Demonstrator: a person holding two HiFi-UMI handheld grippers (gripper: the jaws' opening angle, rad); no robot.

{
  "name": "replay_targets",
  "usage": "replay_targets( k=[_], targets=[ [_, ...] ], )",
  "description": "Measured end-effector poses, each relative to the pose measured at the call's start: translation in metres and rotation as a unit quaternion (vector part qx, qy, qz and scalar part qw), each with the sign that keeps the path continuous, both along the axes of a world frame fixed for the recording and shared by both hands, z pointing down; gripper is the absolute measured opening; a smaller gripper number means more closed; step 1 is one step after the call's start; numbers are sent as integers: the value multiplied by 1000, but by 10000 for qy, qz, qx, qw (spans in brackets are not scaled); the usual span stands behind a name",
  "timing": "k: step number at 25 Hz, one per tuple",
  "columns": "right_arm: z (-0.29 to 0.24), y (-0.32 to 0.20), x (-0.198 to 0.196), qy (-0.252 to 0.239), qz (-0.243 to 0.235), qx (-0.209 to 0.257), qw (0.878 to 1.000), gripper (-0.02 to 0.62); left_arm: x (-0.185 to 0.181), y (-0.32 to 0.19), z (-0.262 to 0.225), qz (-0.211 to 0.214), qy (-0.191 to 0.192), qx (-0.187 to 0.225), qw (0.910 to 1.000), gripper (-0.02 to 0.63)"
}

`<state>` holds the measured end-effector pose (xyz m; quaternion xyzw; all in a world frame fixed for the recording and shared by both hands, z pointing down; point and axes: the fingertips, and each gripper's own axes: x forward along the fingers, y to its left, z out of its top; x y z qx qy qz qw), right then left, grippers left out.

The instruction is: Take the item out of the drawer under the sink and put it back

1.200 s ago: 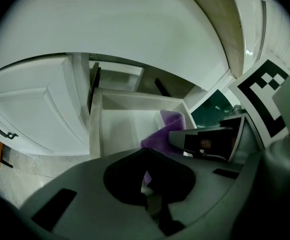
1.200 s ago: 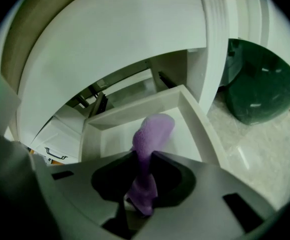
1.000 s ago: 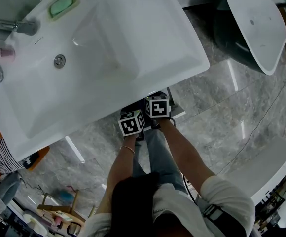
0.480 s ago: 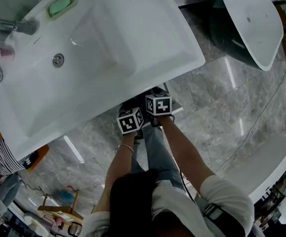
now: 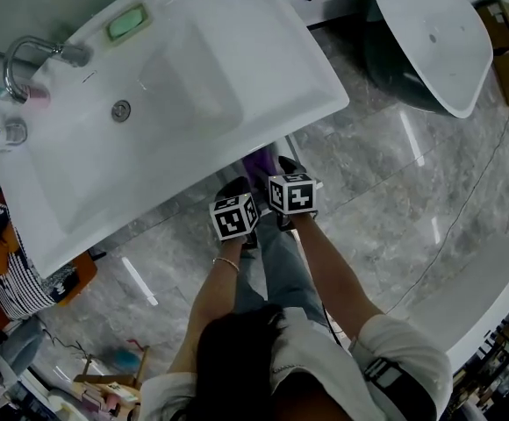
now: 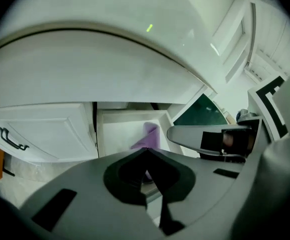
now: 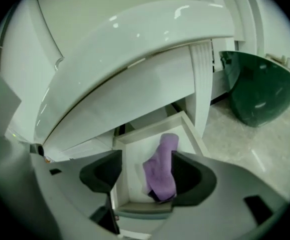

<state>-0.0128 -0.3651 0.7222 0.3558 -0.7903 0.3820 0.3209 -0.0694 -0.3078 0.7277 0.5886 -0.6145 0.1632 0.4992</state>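
The purple soft cloth (image 7: pixel 161 173) lies crumpled inside the open white drawer (image 7: pixel 192 129) under the white rectangular ceramic sink (image 5: pixel 193 77), resting on the drawer's floor towards its right side, with one end rising towards the back wall. The right gripper (image 7: pixel 146 160) hangs just above the drawer's front. Its jaws are opening and already stand wide apart, with the cloth between them. The left pad is clear of the cloth and the right pad is just beside it without pressing on it, so the cloth is not gripped.

The left gripper (image 6: pixel 146 154) hovers close beside the right one, a little further from the drawer. Its two dark jaws are together at their tips and nothing is between them. From its view the cloth shows beyond the jaw tips, inside the drawer, and a white cabinet door with a dark curved handle (image 6: pixel 12 139) stands closed to the left of the drawer.

In the head view both grippers sit side by side in front of the sink's edge, above the grey marble floor (image 5: pixel 395 200). A curved chrome tap (image 5: pixel 26 60) and a green bar of soap (image 5: pixel 127 22) sit on the sink's rim, and a dark green tub with a white inside (image 5: pixel 430 38) stands on the floor, well to the right
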Motion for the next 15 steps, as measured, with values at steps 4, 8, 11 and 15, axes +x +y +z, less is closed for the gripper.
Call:
replay_targets(
  k=[4, 8, 11, 15],
  targets=[
    [-36, 7, 7, -128, 11, 229, 9997, 298, 5, 4, -34, 177, -29, 259, 9995, 3],
    [-67, 13, 10, -177, 10, 452, 9988, 298, 6, 6, -67, 301, -44, 572, 9979, 3],
    [-97, 19, 11, -217, 46, 773, 9968, 278, 6, 10, -92, 414, -87, 853, 9955, 3],
    [-142, 30, 14, -328, 216, 1255, 9913, 176, 6, 19, -128, 537, -171, 1191, 9913, 3]
  ],
)
